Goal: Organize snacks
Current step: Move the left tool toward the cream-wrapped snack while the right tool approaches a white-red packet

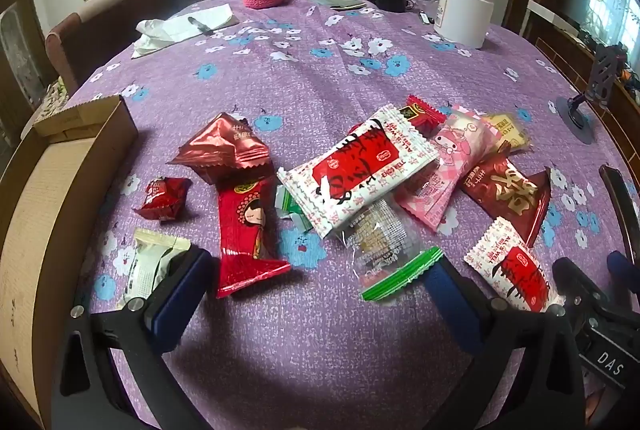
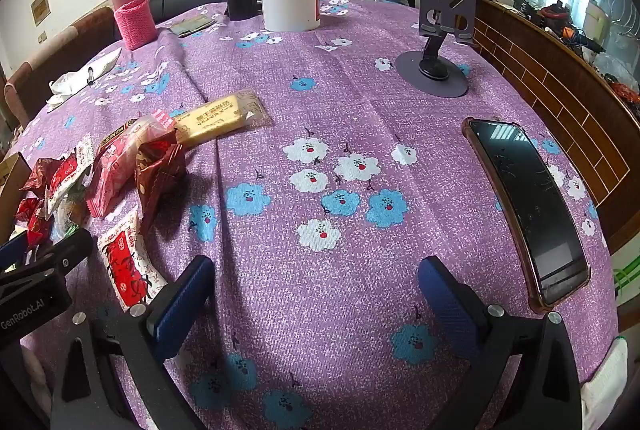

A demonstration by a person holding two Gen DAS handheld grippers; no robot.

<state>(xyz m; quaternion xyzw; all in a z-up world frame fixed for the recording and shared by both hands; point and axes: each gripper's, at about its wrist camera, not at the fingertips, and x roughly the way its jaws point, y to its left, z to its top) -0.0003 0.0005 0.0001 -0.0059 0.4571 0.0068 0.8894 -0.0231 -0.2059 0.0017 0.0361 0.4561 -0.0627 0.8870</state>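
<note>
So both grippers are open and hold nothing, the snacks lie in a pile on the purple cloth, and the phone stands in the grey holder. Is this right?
Not fully. The phone does not stand in the grey holder; it lies flat on the purple cloth, and the holder is empty, as the right wrist view shows. The rest is right: the left gripper and right gripper are open and hold nothing, and the snacks lie piled.
</note>
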